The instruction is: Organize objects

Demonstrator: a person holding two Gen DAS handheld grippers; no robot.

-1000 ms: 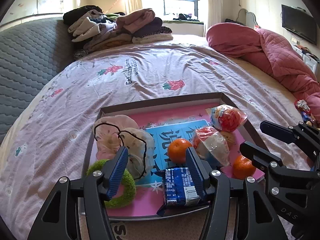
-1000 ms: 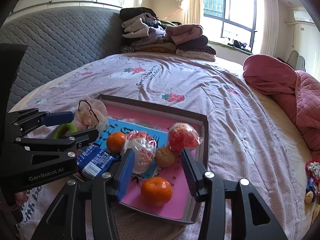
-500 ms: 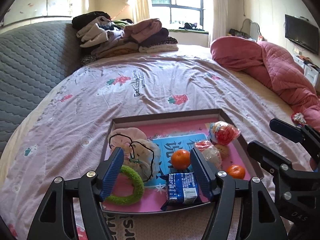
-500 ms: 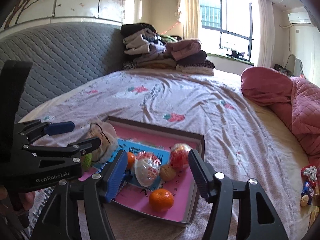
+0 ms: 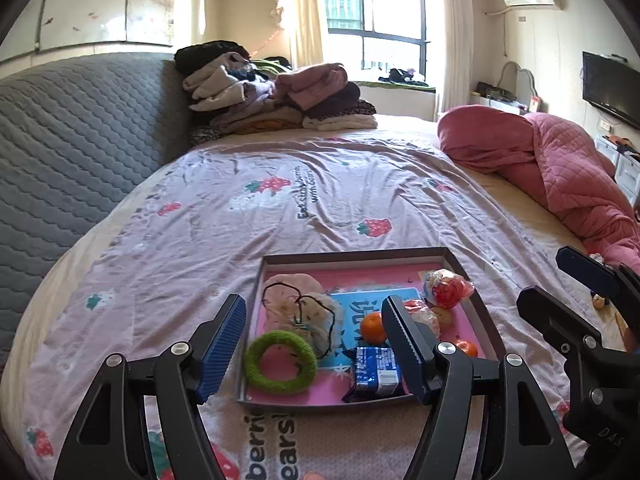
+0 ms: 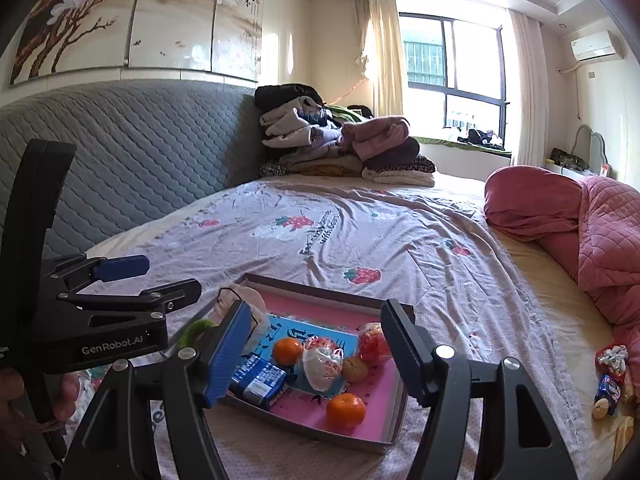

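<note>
A shallow tray with a pink floor lies on the bed. It holds a green ring, a cream pouch with black cord, a blue snack pack, two oranges, a walnut and two wrapped red snacks. My left gripper is open and empty, raised in front of the tray. My right gripper is open and empty, also raised and back from the tray. It shows at the right of the left wrist view.
A pile of folded clothes sits at the bed's far end by the grey headboard. A pink quilt lies at the right. Small snacks lie by the bed's right edge.
Both grippers have pulled back and up from the tray, so it looks smaller and lower. Both stay open and empty. The tray's contents have not moved.
</note>
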